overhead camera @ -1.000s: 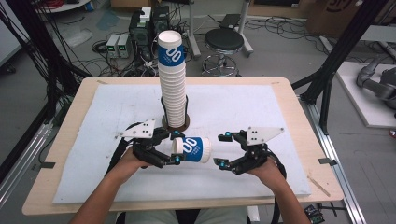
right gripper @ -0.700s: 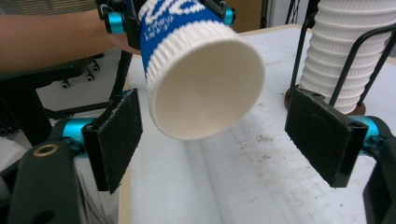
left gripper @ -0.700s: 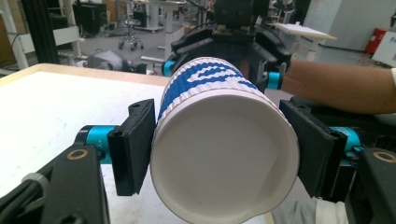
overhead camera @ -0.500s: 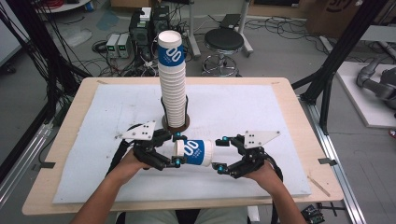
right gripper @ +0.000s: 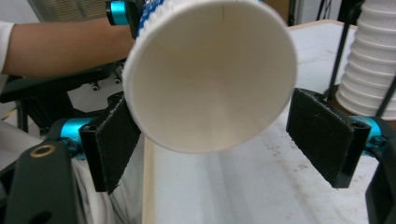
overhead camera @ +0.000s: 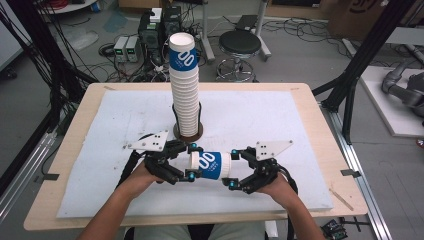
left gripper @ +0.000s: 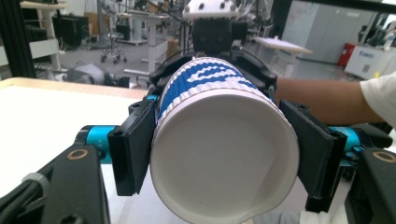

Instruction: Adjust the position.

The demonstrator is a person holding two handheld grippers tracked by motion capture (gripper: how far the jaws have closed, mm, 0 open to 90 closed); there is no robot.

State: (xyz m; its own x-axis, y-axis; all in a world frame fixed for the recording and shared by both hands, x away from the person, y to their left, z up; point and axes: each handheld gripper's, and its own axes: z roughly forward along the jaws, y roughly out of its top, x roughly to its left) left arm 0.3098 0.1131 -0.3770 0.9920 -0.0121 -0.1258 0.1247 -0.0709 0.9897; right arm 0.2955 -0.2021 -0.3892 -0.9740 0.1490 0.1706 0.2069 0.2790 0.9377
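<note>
A white paper cup (overhead camera: 210, 165) with a blue band lies level above the mat. My left gripper (overhead camera: 191, 162) is shut on its base end; in the left gripper view both pads (left gripper: 135, 144) press the cup (left gripper: 224, 140), whose bottom faces the camera. My right gripper (overhead camera: 233, 169) stands open around the mouth end. In the right gripper view the cup's open mouth (right gripper: 210, 74) sits between the jaws. The right pad (right gripper: 322, 135) is clear of the rim and the left pad is close beside it.
A tall stack of the same cups (overhead camera: 184, 95) stands in a black wire holder just behind the grippers, and its side (right gripper: 369, 60) shows in the right gripper view. A white mat (overhead camera: 280, 125) covers the wooden table. Cables, a stool and equipment lie beyond the far edge.
My right gripper has shifted slightly left, bringing its open jaws around the cup's mouth end. The left gripper and the cup have stayed in place.
</note>
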